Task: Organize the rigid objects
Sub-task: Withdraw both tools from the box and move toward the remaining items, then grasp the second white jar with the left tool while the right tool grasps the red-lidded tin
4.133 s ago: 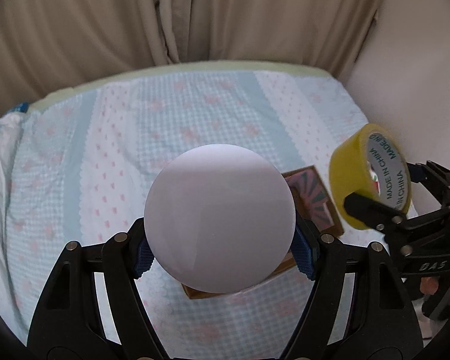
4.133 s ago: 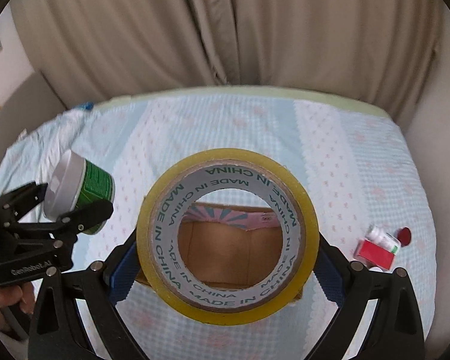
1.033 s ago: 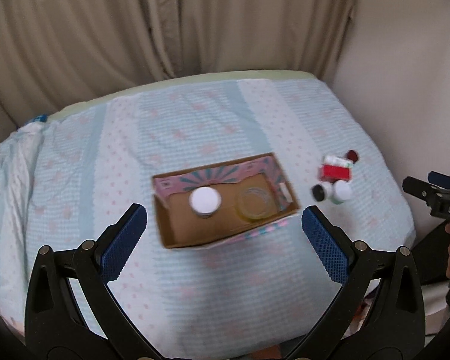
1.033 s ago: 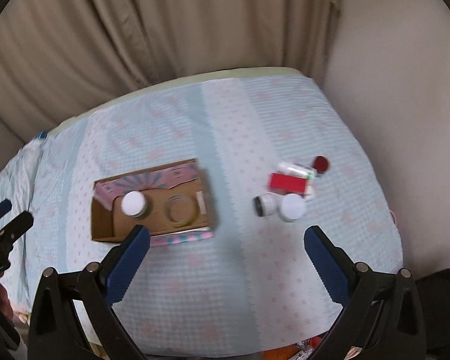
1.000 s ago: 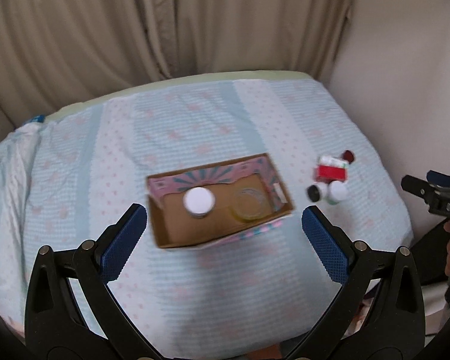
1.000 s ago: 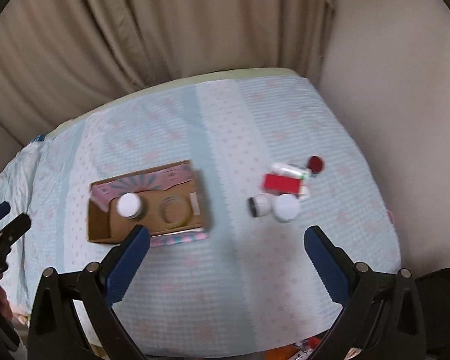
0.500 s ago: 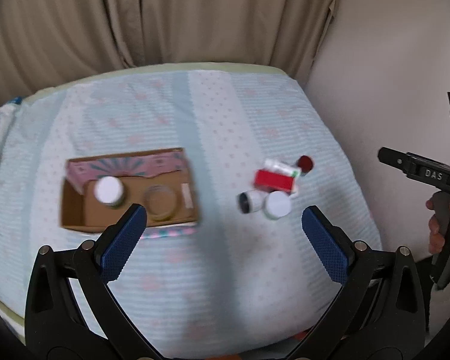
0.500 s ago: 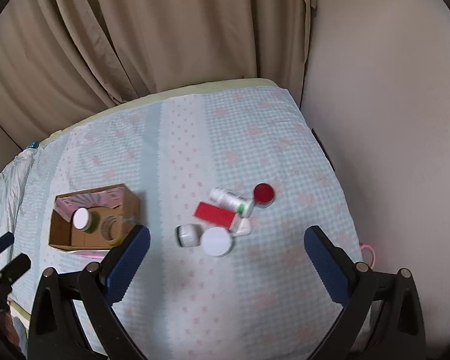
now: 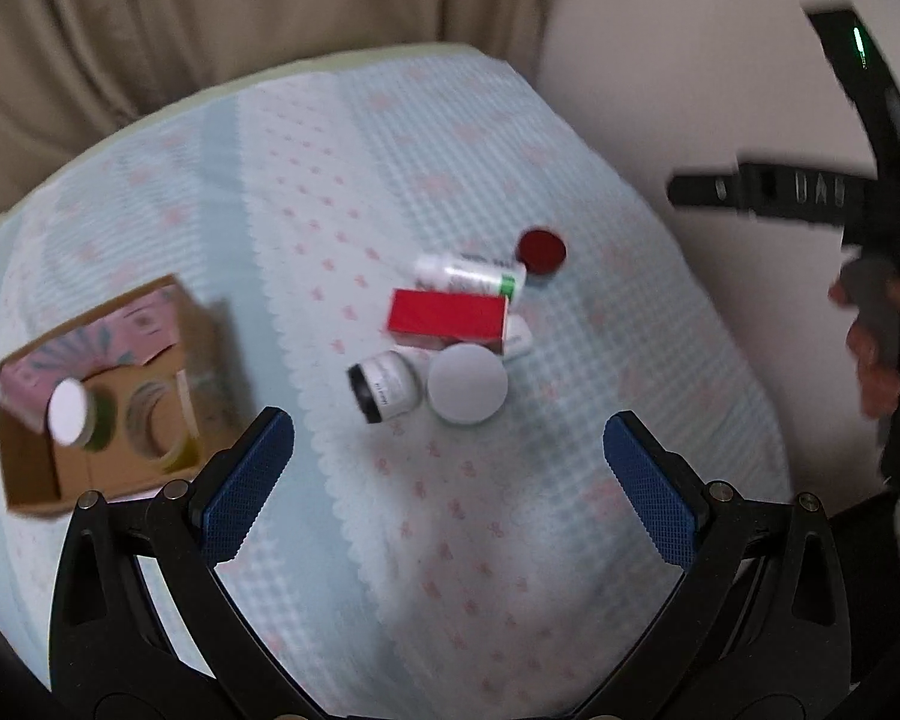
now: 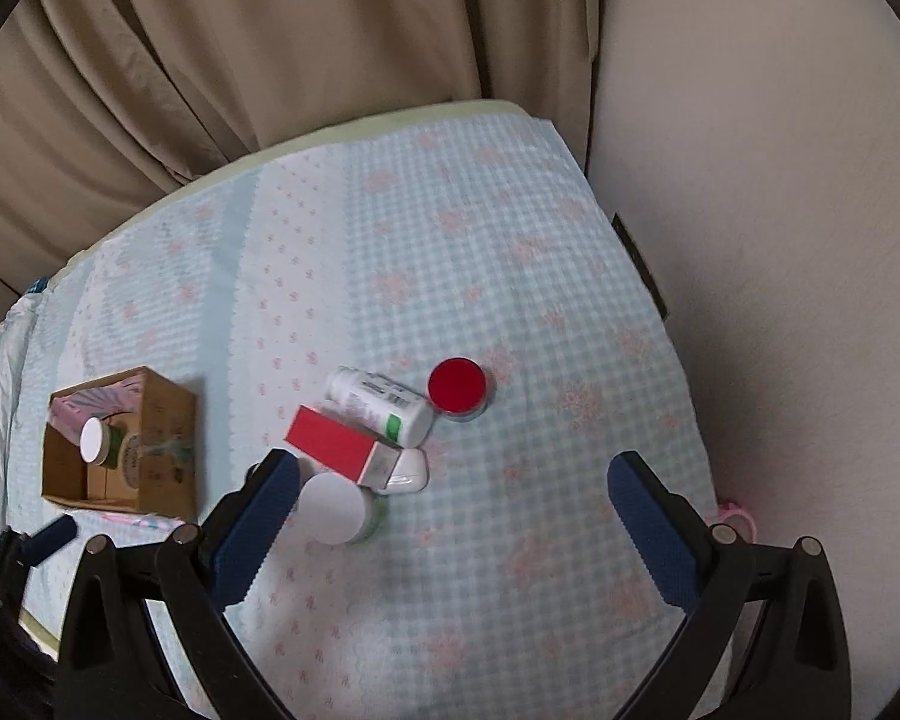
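Both grippers are held spread and empty above the checked bedsheet (image 10: 510,240) — the left gripper (image 9: 450,468) and the right gripper (image 10: 453,516). A cardboard box (image 10: 168,420) is seen at the left, with a white-lidded green jar (image 10: 93,441) and a tape roll (image 9: 156,429) inside. Well apart from it, a red box (image 10: 330,441), a lying white bottle (image 10: 378,399), a red-lidded tin (image 10: 457,387) and two white-lidded jars (image 9: 467,383) are clustered — touching or just beside one another.
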